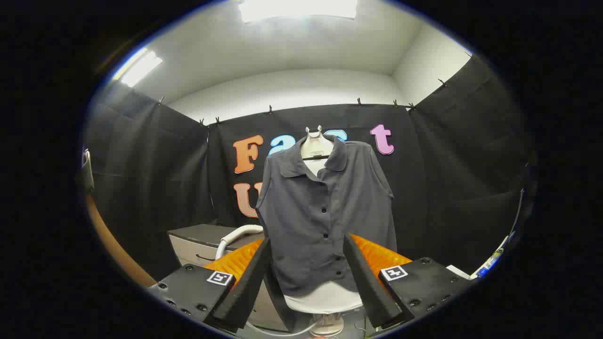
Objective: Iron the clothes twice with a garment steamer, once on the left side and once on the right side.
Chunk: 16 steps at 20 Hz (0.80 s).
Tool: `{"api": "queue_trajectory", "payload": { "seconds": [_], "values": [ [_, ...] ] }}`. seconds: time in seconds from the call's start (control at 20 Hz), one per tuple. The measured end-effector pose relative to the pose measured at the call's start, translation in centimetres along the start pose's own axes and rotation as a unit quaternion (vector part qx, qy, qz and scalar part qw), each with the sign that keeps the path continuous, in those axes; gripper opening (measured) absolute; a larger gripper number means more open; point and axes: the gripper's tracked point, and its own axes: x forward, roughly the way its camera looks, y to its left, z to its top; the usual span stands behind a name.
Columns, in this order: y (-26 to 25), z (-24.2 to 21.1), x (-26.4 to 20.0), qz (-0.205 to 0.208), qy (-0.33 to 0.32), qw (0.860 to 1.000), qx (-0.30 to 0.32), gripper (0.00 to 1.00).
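Hand-held gripper (306,278) hangs wide open and empty before the limp, light grey button shirt (325,212) on its mannequin (316,143), while the steamer's stiff white hose (235,234) arcs far left, its handle seemingly the place to grip

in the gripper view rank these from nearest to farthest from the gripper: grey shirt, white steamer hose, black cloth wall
The gripper is open, holding nothing.
1. Grey shirt: on the mannequin, just ahead of the fingers, its hem between their tips.
2. White steamer hose: beyond the left finger, curving up by the cabinet.
3. Black cloth wall: behind everything, farthest back.
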Motion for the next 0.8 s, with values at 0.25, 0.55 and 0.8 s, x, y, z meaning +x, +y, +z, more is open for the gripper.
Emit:
{"api": "queue_trajectory", "payload": {
  "seconds": [0.25, 0.55, 0.8],
  "values": [
    [-0.1, -0.6, 0.4, 0.001, 0.008, 1.0, 0.007, 0.98],
    [-1.0, -0.7, 0.2, -0.007, 0.009, 1.0, 0.008, 0.98],
    [-1.6, -0.4, 0.0, -0.006, 0.004, 1.0, 0.014, 0.98]
  ]
}}
